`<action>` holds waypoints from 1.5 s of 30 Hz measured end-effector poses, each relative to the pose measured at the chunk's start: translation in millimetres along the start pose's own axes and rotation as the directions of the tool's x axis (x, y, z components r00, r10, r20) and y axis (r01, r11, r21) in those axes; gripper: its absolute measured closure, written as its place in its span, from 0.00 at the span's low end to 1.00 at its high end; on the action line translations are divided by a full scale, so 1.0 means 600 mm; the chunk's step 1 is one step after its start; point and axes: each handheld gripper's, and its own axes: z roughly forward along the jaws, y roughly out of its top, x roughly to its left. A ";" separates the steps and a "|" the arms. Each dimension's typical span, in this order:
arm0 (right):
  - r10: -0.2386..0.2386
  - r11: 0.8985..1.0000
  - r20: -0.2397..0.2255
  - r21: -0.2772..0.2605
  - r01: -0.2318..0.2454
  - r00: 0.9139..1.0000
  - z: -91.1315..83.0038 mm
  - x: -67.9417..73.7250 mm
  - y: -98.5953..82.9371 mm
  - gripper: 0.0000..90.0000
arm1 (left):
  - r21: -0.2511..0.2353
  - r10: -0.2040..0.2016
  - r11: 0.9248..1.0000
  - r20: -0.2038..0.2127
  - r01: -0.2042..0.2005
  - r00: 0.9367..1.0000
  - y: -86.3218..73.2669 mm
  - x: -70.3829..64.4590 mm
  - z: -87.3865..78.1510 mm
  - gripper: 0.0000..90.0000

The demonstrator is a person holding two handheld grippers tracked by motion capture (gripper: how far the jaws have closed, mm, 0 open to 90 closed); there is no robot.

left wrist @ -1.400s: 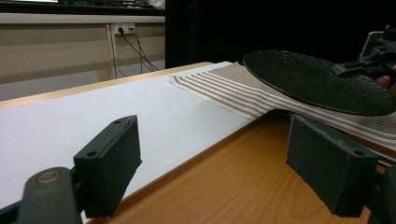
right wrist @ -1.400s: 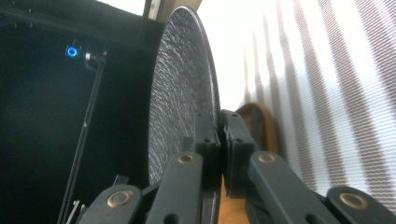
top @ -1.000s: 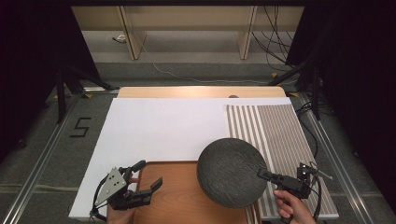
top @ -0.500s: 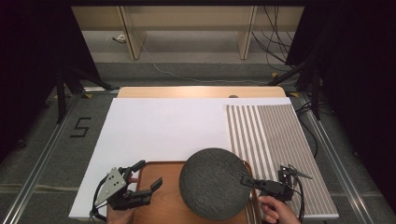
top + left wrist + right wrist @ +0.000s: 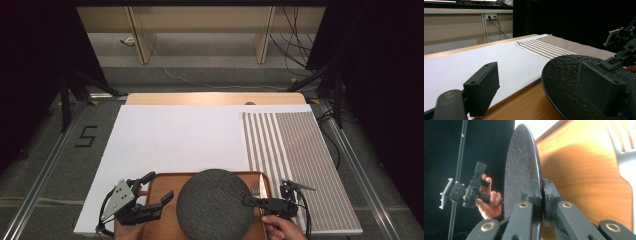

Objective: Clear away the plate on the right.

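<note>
Tongs come first, low at the near edge of the worktop. The right tongs are clenched on the right rim of a round dark plate. In the right gripper view the two black jaws squeeze the thin edge of the plate between them, one jaw on each face. A hand holds these tongs from below.

The plate is rough and grey-black. It sits over a brown wooden tray and covers most of the middle of it. I cannot tell if the plate rests flat on the tray or is lifted a little above it. The tray shows as a wide orange-brown board beside the plate in the right gripper view.

The left tongs are over the left part of the tray, just beside the plate. Their jaws are spread wide and hold nothing. In the left gripper view one jaw is over the white sheet and the tray edge, and the other jaw is in front of the plate.

A little farther, a fork lies at the right edge of the tray, close to the plate.

Farther back, a big white sheet covers the worktop. A striped mat lies on the right side of it. Past the worktop, cables trail on the floor.
</note>
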 end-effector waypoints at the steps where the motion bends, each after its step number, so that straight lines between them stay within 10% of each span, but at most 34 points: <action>1: 0.000 1.000 0.001 0.006 0.000 1.000 0.003 0.000 -0.001 0.97 | 0.000 -0.001 1.000 0.000 0.001 1.000 0.000 0.000 0.000 0.19; 32: -0.048 0.996 0.085 0.078 0.041 0.995 0.040 0.000 -0.009 0.96 | 0.000 -0.002 1.000 0.005 0.002 1.000 0.000 -0.002 0.001 0.19; 45: -0.141 0.985 0.174 0.128 0.119 0.975 0.043 0.016 -0.006 0.81 | 0.005 0.000 1.000 0.009 0.000 1.000 -0.001 -0.003 0.002 0.19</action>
